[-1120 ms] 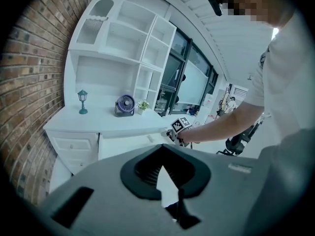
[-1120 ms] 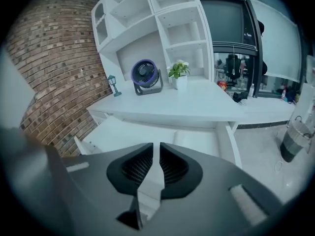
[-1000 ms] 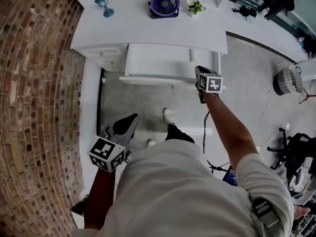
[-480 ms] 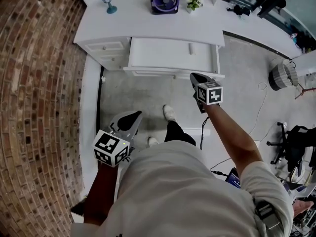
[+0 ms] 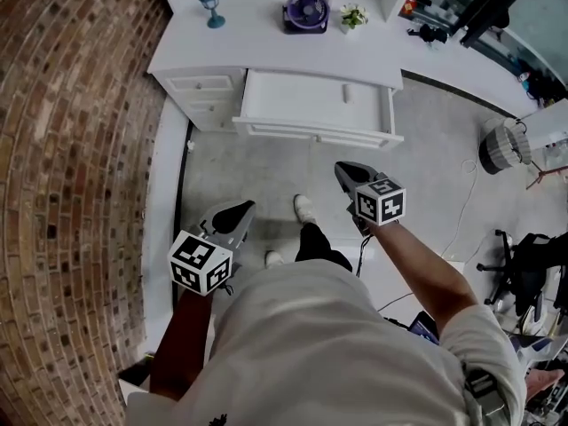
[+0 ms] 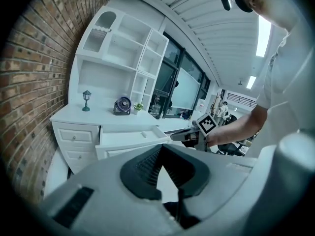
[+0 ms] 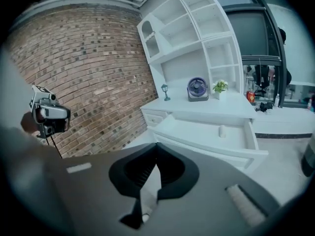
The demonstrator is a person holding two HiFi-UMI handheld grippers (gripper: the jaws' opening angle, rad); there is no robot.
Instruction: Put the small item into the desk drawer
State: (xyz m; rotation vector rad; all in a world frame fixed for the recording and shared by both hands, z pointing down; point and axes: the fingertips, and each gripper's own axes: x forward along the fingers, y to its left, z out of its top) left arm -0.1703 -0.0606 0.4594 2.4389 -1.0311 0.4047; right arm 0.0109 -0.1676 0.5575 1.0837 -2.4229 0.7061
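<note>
The white desk's drawer (image 5: 275, 105) stands pulled open, and a small white item (image 5: 347, 93) lies inside it toward the right. The right gripper view shows the same item (image 7: 222, 130) on the drawer's floor (image 7: 197, 132). My right gripper (image 5: 341, 168) hangs over the floor in front of the drawer, well back from it, its jaws shut with nothing between them (image 7: 156, 147). My left gripper (image 5: 241, 209) is held low near my left side, far from the desk. Its jaws (image 6: 161, 147) also meet at the tip and are empty.
On the desktop stand a small teal lamp figure (image 5: 210, 9), a purple fan (image 5: 306, 11) and a potted plant (image 5: 354, 16). A brick wall (image 5: 80, 149) runs along the left. My feet (image 5: 303, 208) are on the grey floor before the desk. A wire basket (image 5: 504, 145) sits at right.
My right gripper has drawn back from the drawer's front edge toward my body. I have stepped away from the desk, which now sits farther off. The left gripper has barely moved.
</note>
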